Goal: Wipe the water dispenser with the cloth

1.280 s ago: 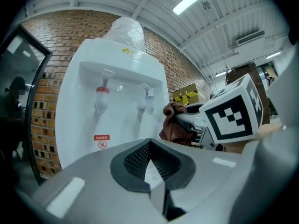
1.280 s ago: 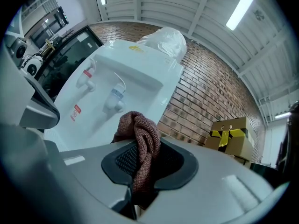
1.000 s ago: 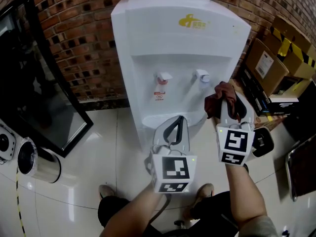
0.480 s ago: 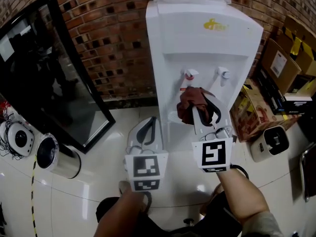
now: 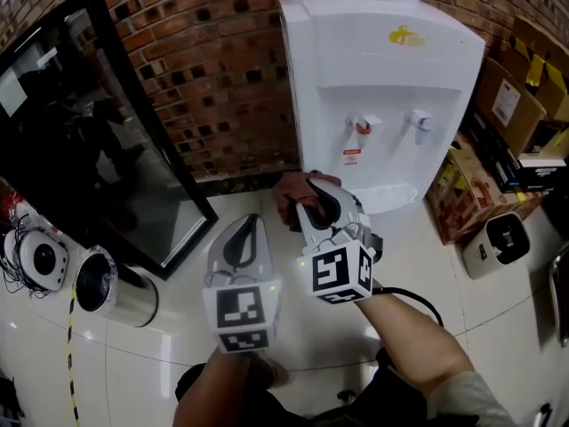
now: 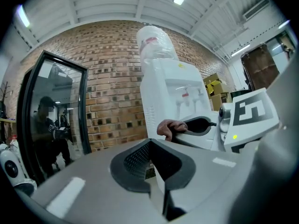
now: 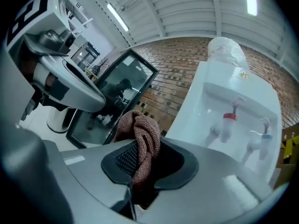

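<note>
We see the right gripper (image 5: pixel 305 205) clamped on a brown terry cloth (image 5: pixel 289 194), held near the left side of the white water dispenser (image 5: pixel 382 78), which stands against a brick wall (image 5: pixel 204 69). The left gripper (image 5: pixel 247 229), jaws together and empty, hangs just beside it.

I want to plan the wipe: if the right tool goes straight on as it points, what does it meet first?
Probably the brick wall just left of the dispenser, not its front; depth is unclear. The right tool is shut on the cloth.
</note>
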`<state>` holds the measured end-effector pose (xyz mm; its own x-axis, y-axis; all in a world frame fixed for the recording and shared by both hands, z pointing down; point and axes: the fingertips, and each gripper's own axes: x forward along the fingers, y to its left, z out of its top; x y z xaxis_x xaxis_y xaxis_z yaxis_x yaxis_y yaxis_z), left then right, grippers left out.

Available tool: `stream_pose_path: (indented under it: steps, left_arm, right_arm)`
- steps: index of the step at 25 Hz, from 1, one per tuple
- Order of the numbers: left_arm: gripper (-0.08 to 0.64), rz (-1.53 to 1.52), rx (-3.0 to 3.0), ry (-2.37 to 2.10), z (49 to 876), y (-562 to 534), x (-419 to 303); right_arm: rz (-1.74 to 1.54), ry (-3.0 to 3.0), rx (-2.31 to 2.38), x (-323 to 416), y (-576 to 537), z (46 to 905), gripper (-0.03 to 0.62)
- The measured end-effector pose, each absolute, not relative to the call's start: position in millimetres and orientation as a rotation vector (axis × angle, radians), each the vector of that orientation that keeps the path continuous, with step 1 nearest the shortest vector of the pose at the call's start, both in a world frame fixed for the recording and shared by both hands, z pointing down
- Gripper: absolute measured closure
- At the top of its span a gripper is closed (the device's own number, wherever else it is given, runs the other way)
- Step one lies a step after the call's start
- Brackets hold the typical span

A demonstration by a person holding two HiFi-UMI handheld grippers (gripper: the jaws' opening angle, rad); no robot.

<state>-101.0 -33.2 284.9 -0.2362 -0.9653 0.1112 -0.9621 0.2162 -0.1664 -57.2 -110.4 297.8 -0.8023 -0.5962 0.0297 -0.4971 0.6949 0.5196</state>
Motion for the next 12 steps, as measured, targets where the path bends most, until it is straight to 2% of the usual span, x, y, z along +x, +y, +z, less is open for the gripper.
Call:
stream_pose_path:
  steps: [12]
  left_arm:
    - [0.56, -0.281, -1.979, 2.388, 277, -43, -90]
  right_arm:
    - [-0.693, -2.593, 0.993, -37, -143, 317, 0.497]
